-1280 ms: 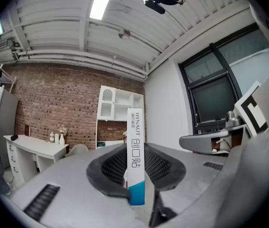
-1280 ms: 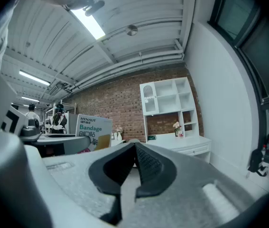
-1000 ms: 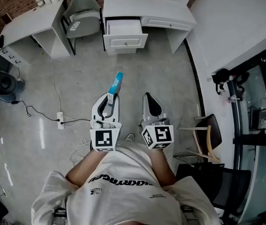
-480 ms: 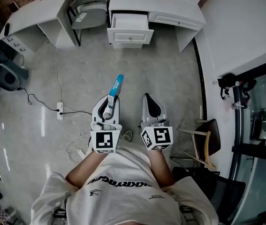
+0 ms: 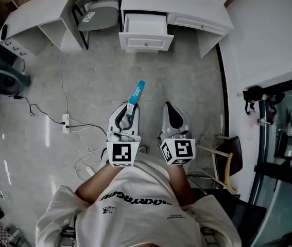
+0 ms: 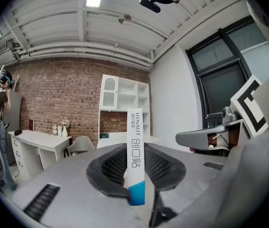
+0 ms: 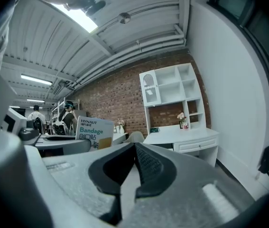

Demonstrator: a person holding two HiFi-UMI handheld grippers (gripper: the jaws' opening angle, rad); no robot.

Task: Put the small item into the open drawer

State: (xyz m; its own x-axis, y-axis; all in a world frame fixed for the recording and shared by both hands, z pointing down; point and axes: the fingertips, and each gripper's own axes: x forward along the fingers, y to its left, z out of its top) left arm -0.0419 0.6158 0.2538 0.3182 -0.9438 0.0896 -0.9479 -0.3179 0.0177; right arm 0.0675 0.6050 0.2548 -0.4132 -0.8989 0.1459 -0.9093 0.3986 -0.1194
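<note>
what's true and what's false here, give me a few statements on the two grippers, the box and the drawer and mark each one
1. The left gripper grips a slim bandage box between its jaws. True.
2. The right gripper grips a second box. False: its jaws are together with nothing between them.
3. The drawer of the white desk is pulled out. True.
4. The bandage box lies inside the drawer. False: it is in the left gripper, over the floor and well short of the drawer.
5. The grey chair stands to the right of the drawer in the head view. False: it is to the drawer's left.
</note>
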